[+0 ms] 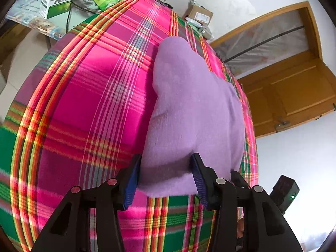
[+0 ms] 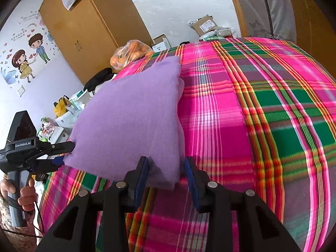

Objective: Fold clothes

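Folded lilac fleece garment point(image 2: 130, 121) lies on pink-green plaid cloth point(image 2: 252, 126); my left gripper point(image 1: 166, 180) and right gripper point(image 2: 167, 178) straddle its near edge, fingers spread; final fold looks done; next, withdraw without dragging it.

1. A folded garment point(image 2: 130, 117) lies on the cloth-covered surface point(image 2: 262, 126), toward its left side in the right wrist view.
2. The right gripper point(image 2: 167, 178) sits at the garment's near right corner, which lies between its fingers point(image 2: 142, 174).
3. The left gripper point(image 2: 63, 154) reaches in from the left at the garment's near left corner, carried by a hand point(image 2: 23, 195) beside the surface.
4. In the left wrist view, the left gripper point(image 1: 166, 180) has the garment's point(image 1: 195, 113) near edge between its fingers point(image 1: 132, 180), above the cloth-covered surface point(image 1: 94, 96).
5. Behind the surface's far edge sits a bag of fruit point(image 2: 130, 52), with a cupboard point(image 2: 84, 27) behind it.
6. Boxes point(image 2: 203, 25) lie beyond the far right end.
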